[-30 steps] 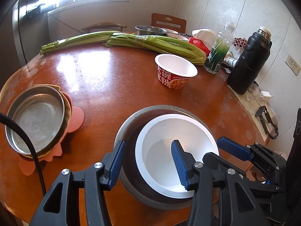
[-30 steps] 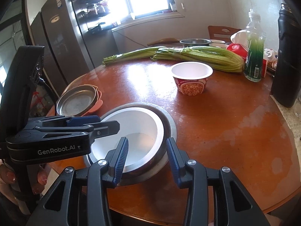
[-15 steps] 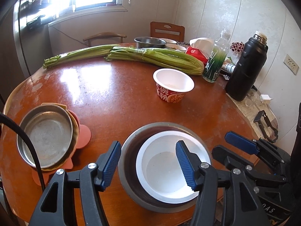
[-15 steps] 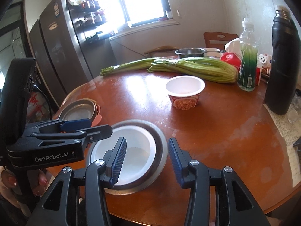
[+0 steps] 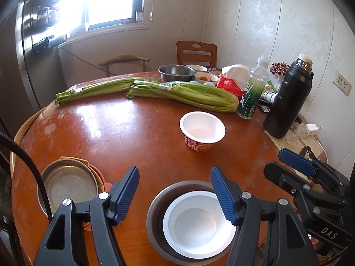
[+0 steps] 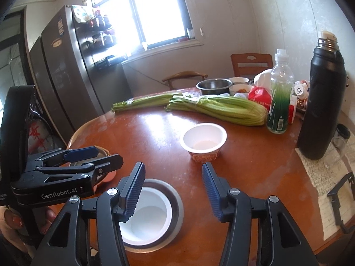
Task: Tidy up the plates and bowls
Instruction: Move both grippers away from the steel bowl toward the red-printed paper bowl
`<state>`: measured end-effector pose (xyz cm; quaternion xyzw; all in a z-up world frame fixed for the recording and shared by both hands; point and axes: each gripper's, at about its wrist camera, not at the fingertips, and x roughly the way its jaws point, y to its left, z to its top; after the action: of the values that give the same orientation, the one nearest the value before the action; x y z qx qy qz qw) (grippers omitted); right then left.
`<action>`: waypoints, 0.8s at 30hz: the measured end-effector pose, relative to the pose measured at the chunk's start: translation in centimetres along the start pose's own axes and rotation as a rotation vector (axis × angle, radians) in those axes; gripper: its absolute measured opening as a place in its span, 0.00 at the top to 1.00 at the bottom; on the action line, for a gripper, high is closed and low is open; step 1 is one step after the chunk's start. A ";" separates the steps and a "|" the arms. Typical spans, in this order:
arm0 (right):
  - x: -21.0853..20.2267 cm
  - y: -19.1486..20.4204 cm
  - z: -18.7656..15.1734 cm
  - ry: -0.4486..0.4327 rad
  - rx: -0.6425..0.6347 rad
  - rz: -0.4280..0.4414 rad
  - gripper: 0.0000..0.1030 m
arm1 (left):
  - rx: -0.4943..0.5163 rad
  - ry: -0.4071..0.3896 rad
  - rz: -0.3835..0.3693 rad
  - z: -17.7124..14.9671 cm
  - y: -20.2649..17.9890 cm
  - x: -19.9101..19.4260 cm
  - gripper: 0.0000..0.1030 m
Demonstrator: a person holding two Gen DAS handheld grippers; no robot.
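A white bowl (image 5: 195, 223) (image 6: 147, 219) sits nested inside a steel bowl (image 5: 155, 208) (image 6: 175, 201) near the table's front edge. My left gripper (image 5: 175, 195) hangs above them, its jaws opening with nothing between them. My right gripper (image 6: 172, 188) is also raised above the table, jaws opening and empty; it shows at the right of the left wrist view (image 5: 295, 164). A steel plate (image 5: 66, 188) rests on pink and tan dishes at the left. A red-and-white paper bowl (image 5: 202, 130) (image 6: 204, 139) stands empty in the middle of the table.
Two celery bundles (image 5: 184, 93) lie across the far side of the round wooden table (image 5: 124, 133). A black flask (image 5: 286, 102), a green bottle (image 5: 253, 90), a steel bowl (image 5: 176, 72) and food packets crowd the far right. Chairs and a fridge (image 6: 66, 71) stand beyond.
Both grippers have risen away from the nested bowls and their jaws have spread wider. The white bowl stays inside the steel bowl on the table.
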<state>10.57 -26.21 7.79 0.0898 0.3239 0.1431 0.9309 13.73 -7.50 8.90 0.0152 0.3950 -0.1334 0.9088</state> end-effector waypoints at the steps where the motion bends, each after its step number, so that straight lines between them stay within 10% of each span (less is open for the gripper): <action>1: -0.1 -0.1 0.3 -0.005 0.005 -0.009 0.45 | 0.001 -0.003 0.000 0.2 0.0 -0.1 0.35; 24: 3.7 -3.0 5.4 -0.006 0.031 -0.099 0.39 | 0.040 0.003 -0.006 5.9 -0.9 3.2 0.33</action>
<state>17.36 -28.18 9.01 0.0884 0.3275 0.0918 0.9362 19.82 -9.87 10.70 0.0324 0.3935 -0.1442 0.9073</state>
